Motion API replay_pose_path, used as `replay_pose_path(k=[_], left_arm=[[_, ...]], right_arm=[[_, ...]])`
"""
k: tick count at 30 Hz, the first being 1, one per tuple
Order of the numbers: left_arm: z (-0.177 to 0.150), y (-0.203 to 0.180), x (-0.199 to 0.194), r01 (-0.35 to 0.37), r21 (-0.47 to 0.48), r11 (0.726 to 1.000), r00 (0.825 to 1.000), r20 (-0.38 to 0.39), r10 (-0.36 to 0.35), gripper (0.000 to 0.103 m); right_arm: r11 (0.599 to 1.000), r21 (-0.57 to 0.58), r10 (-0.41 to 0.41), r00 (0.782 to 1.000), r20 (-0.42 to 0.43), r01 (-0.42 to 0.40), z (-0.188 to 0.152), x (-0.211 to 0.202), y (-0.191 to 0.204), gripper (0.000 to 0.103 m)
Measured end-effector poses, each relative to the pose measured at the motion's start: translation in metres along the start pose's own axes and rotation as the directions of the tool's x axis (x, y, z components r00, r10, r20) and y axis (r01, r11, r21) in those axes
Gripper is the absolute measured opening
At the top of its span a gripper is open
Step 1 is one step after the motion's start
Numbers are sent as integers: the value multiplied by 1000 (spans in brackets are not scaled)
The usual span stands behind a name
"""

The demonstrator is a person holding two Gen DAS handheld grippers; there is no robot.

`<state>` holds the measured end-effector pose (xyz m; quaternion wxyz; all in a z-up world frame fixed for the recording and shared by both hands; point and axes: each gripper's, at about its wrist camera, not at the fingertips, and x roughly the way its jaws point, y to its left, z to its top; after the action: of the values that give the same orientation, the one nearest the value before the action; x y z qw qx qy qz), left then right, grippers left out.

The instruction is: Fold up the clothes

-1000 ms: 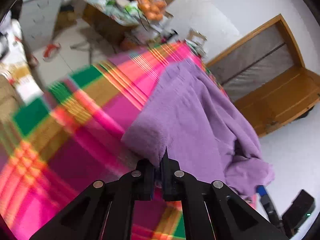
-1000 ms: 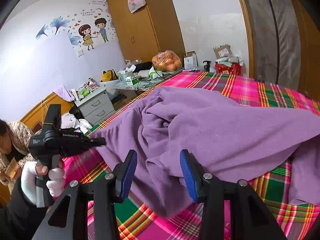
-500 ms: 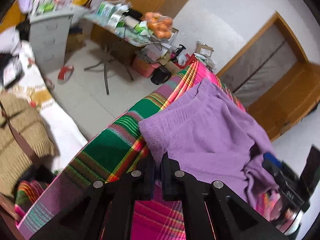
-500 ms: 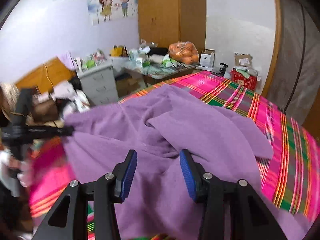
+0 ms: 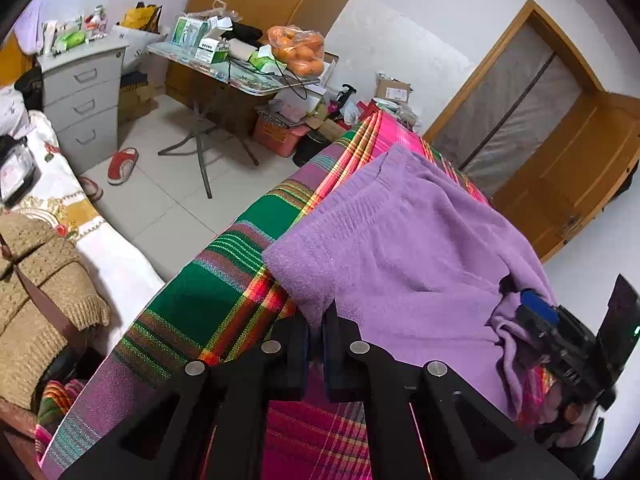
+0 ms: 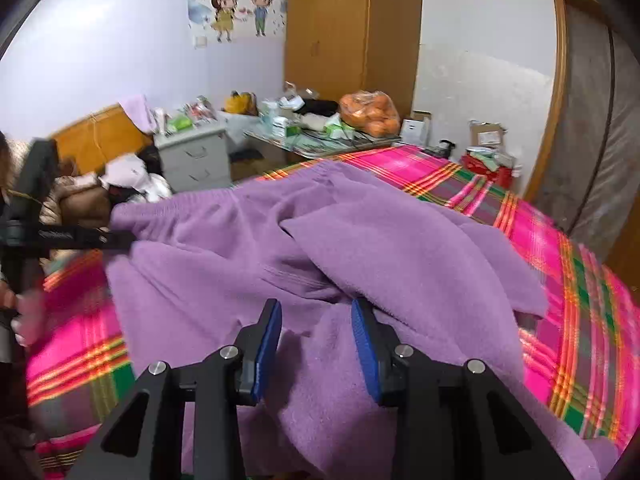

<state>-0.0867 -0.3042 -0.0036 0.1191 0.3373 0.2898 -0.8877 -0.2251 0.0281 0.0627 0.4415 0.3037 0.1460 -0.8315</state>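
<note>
Purple fleece garment, one piece, lies on the plaid bed, long axis running from lower centre toward upper right. Left tongs pinch its near corner; right tongs gape above the fabric.
</note>
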Motion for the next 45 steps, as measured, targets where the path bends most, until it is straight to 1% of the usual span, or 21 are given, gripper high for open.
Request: replay_pose_path(k=[2,4,5,7,9,10,16,18,19,24,30,31,33,34,35,38,39,42,45], left_arm=[[-1,-4,-2,-27,19,999,1000,9,27,5],[-3,-8,-2,-49,34,998,999,12,49,5],[-3,-10,-2,-64,46,997,998,14,64,5],[-1,-8,-1,-63,44,997,998,13,62,5],[0,-3,0,-47,30,998,999,11,47,5],[0,-2,0,-37,22,999,999,12,37,5],[-1,0,0,-17,17,1000,1000,10,17,5],[-1,0,0,-8,15,1000,1000,8,8,5],[-1,1,0,-4,14,1000,1000,7,4,5],[-1,2,0,19,9,1000,1000,3,-19,5],[-2,5,-3,55,-16,998,998,-1,-55,5],[-2,5,-4,61,-20,998,998,-2,-61,5],[-2,6,-5,73,-29,997,997,-3,-73,5],[-3,7,-5,79,-33,996,997,-3,-79,5],[-3,7,-6,85,-37,996,996,-4,-85,5],[-2,9,-6,93,-48,994,996,-5,-94,5],[-2,9,-6,91,-48,995,996,-5,-91,5],[-2,7,-6,85,-40,996,996,-4,-85,5],[-1,5,-6,82,-34,996,997,0,-83,5]], right_arm=[[995,90,49,999,7,-49,-2,0,-20,22],[984,160,81,997,17,-83,-4,-1,-36,14],[979,178,93,995,21,-96,-4,-2,-40,14],[980,177,91,996,17,-92,-3,0,-40,14],[986,147,75,997,4,-75,0,3,-34,16],[989,132,72,997,0,-71,1,4,-32,20],[991,119,61,998,-5,-60,1,6,-29,21],[993,100,57,998,-9,-56,1,6,-25,24],[994,90,55,998,-11,-54,1,6,-23,28],[999,39,17,999,-31,-15,3,11,-11,32],[998,-56,-30,999,-23,29,39,5,14,34],[997,-72,-38,999,-22,36,45,4,18,36],[989,-144,-30,999,31,34,79,4,29,44],[986,-165,-18,1000,18,21,96,18,28,56],[984,-178,-4,1000,-12,2,112,37,24,66],[975,-214,35,994,-104,-57,160,93,14,67],[973,-219,35,988,-148,-68,169,114,8,67],[971,-225,12,957,-289,-80,181,177,-12,67],[978,-182,26,930,-367,-100,178,215,-32,67]])
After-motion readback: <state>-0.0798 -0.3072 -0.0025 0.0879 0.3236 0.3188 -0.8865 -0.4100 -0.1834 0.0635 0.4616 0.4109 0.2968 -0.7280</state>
